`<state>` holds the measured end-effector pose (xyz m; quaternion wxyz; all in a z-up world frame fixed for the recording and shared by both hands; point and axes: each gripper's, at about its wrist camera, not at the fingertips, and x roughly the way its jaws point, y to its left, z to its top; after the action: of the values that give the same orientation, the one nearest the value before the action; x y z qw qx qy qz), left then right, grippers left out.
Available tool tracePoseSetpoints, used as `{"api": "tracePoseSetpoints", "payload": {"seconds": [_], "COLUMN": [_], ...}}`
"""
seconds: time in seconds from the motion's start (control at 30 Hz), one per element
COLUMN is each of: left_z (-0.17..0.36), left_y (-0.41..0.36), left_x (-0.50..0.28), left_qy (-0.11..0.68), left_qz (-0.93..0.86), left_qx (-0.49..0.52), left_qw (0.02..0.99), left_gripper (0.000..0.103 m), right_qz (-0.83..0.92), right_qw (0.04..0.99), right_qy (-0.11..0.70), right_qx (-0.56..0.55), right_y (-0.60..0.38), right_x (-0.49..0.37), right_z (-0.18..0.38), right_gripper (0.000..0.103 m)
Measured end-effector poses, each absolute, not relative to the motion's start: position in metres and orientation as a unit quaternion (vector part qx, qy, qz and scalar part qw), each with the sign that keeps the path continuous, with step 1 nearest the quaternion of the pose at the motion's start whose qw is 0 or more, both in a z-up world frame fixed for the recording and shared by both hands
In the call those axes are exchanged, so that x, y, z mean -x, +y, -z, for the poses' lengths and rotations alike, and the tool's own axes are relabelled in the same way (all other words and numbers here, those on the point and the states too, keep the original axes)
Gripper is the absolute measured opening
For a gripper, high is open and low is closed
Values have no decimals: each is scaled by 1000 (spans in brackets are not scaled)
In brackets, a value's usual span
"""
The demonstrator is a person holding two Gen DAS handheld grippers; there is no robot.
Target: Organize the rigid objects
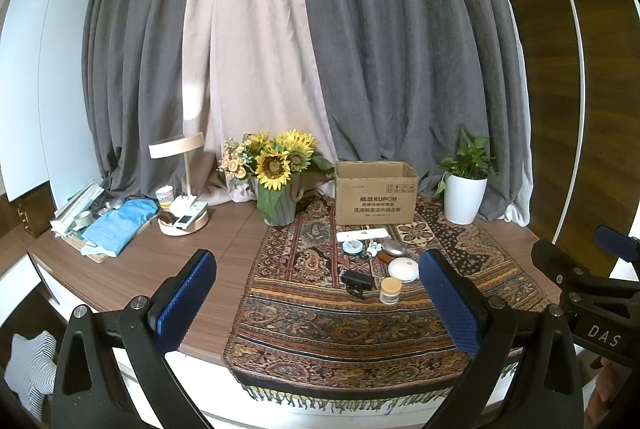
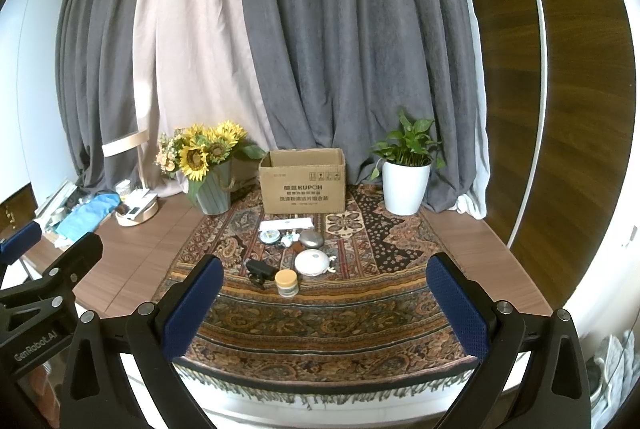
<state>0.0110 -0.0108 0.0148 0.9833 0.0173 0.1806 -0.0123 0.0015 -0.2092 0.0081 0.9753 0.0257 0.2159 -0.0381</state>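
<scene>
A brown wood-grain bench [image 2: 132, 269] carries a cloth [image 2: 360, 305] patterned in dark red, gold and black paisley and flowers, with a dark fringe along its near edge. The cardboard box [image 2: 303, 181] is plain tan with dark printed lettering. In front of it lie a white remote [image 2: 286, 224], a grey metal oval [image 2: 311, 239], a round white disc [image 2: 312, 262], a black gadget [image 2: 258, 271] and a small jar [image 2: 286, 283] with a cream-yellow lid. Yellow sunflowers [image 2: 200, 149] stand in a ribbed grey-green vase [image 2: 214, 195]. The leafy green plant [image 2: 406, 143] has a white ribbed pot [image 2: 404, 187]. Behind hang dark grey and pale beige curtains [image 2: 320, 49]. At left lies a blue cloth [image 1: 120, 225]. Each hand-held gripper is black with textured blue pads [image 2: 194, 313].
</scene>
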Motion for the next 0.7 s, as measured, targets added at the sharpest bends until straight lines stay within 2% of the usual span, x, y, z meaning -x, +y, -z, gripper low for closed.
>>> {"api": "tracePoseSetpoints", "payload": {"seconds": [0.7], "left_z": [-6], "left_y": [-22], "left_x": [-17], "left_qy": [186], "left_qz": [16], "left_qx": [-15], "left_qw": [982], "left_gripper": [103], "right_qz": [38], "right_qw": [976], "right_qy": [215], "right_qx": [-26], "right_y": [-209], "right_x": [-1], "right_z": [-8], "right_gripper": [103]}}
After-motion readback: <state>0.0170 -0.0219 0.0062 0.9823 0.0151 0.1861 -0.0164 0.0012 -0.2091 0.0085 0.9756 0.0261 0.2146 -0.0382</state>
